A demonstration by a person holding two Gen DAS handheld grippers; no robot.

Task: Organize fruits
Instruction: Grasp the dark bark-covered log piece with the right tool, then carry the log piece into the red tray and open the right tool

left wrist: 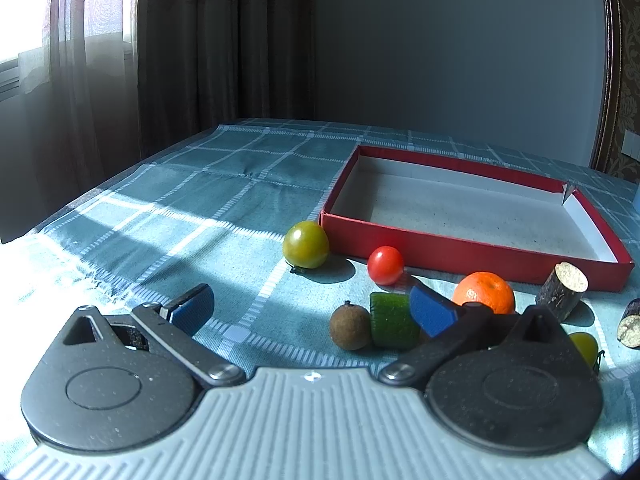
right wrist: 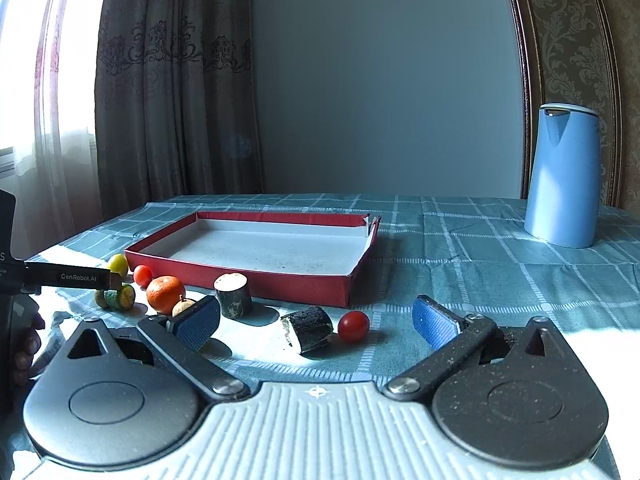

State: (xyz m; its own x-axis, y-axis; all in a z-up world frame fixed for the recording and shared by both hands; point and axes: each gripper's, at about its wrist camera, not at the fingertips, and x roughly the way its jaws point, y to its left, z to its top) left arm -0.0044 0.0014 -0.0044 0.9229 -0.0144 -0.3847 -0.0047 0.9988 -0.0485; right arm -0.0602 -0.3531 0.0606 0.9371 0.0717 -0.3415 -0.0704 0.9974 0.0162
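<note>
A shallow red box (left wrist: pixel 472 254) with a white inside lies on the checked cloth; it also shows in the right wrist view (right wrist: pixel 256 280). In front of it lie a green tomato (left wrist: pixel 306 245), a red cherry tomato (left wrist: pixel 385 265), an orange (left wrist: pixel 484 292), a brown longan (left wrist: pixel 350 327), a green cucumber piece (left wrist: pixel 392 321) and two dark cut stalk pieces (left wrist: pixel 562 290). My left gripper (left wrist: pixel 312 310) is open just above the cloth, the longan and cucumber piece between its pads. My right gripper (right wrist: pixel 316 320) is open around a stalk piece (right wrist: pixel 308 328) and a second cherry tomato (right wrist: pixel 353 326).
A blue kettle (right wrist: pixel 562 176) stands at the back right of the table. A small yellow fruit (left wrist: pixel 585 346) lies partly hidden behind the left gripper's right finger. Curtains and a window are on the left, a plain wall behind the table.
</note>
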